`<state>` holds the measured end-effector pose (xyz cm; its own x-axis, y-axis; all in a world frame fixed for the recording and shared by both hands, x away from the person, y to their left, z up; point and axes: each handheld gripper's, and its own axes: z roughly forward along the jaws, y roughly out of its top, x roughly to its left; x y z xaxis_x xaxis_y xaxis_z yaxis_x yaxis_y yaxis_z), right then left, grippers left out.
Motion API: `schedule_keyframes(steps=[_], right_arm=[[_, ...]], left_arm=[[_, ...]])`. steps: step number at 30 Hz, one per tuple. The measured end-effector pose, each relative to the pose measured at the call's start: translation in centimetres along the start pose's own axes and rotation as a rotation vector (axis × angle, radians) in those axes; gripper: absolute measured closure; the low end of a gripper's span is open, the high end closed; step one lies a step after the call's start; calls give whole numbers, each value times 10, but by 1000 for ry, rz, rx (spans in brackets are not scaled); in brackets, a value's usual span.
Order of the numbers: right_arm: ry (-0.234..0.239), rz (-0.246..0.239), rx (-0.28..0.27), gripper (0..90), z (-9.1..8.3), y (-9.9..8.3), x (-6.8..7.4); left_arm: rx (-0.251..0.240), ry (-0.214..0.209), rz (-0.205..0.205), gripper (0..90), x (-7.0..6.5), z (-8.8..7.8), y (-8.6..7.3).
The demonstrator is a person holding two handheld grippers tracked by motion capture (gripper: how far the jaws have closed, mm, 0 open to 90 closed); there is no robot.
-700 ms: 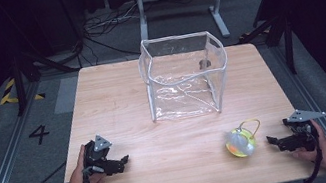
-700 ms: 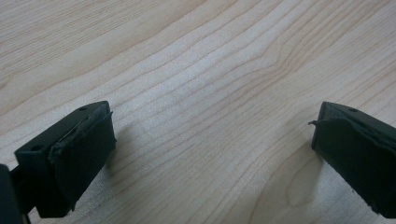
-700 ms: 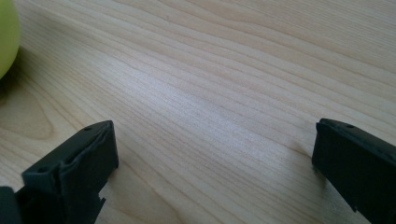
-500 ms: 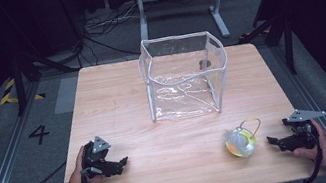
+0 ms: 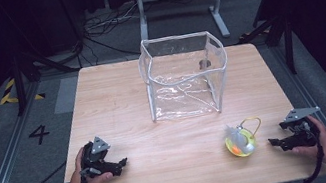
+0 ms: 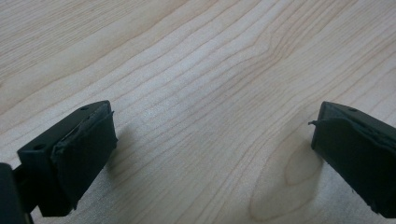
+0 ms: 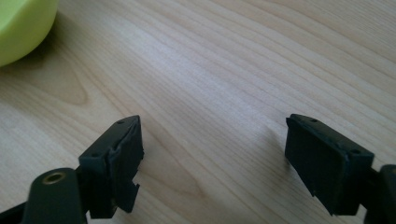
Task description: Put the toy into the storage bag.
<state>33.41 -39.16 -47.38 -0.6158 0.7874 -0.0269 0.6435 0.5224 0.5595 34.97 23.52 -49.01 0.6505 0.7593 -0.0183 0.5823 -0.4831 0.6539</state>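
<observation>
In the high view the wooden worktop [image 5: 117,104] carried a clear plastic bag [image 5: 183,75] standing upright and open at the top, set toward the far edge and a little right of the middle; a small yellow-green ball-shaped toy [image 5: 240,144] with a thin yellow loop lay near the near right corner, well apart from the bag; the right gripper [image 5: 281,141], held in the person's right hand [image 5: 320,142], sat low over the worktop at the near right corner, just beside the toy and not touching it, its jaws pointing at the toy; the left gripper [image 5: 119,165], held in the left hand [image 5: 85,179], rested near the near left corner, well apart from both the toy and the bag, its jaws pointing toward the middle of the near edge.

In the left gripper view the left gripper [image 6: 212,140] had its jaws wide apart, with bare wood grain between them and nothing held.

In the right gripper view the right gripper [image 7: 215,158] likewise had its jaws standing wide with bare worktop between them; the curved yellow-green side of the toy [image 7: 21,25] showed in the upper left corner, ahead of the jaws and off to one side, clear of both pads.
</observation>
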Motion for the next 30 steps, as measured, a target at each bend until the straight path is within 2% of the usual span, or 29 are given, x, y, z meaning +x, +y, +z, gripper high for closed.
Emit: schedule_keyframes(steps=[2, 5, 6, 7, 10, 12, 13, 15, 21, 30], right_arm=[[13, -12, 12, 186, -3, 4, 2], [13, -53, 31, 170, -8, 10, 7], [13, -53, 31, 170, -8, 10, 7], [34, -75, 23, 194, -14, 15, 11], [41, -100, 33, 196, -18, 18, 14], [55, -132, 51, 196, -26, 27, 20], [73, -132, 54, 196, -29, 29, 21], [79, -132, 61, 201, -31, 32, 23], [62, -189, 90, 207, -44, 48, 31], [45, -244, 83, 228, -57, 70, 43]], left_arm=[[1, 0, 1, 3, 0, 0, 0], [-1, 0, 6, 5, 1, 0, 0], [-1, 0, 6, 5, 1, 0, 0], [-1, 0, 6, 5, 1, 0, 0], [-1, 0, 6, 5, 0, 0, 0], [-1, 0, 6, 5, 0, 0, 0], [-1, 0, 6, 5, 1, 0, 0], [-1, 0, 6, 5, 0, 0, 0], [-1, 0, 6, 5, 0, 0, 0], [-1, 0, 6, 5, 1, 0, 0]])
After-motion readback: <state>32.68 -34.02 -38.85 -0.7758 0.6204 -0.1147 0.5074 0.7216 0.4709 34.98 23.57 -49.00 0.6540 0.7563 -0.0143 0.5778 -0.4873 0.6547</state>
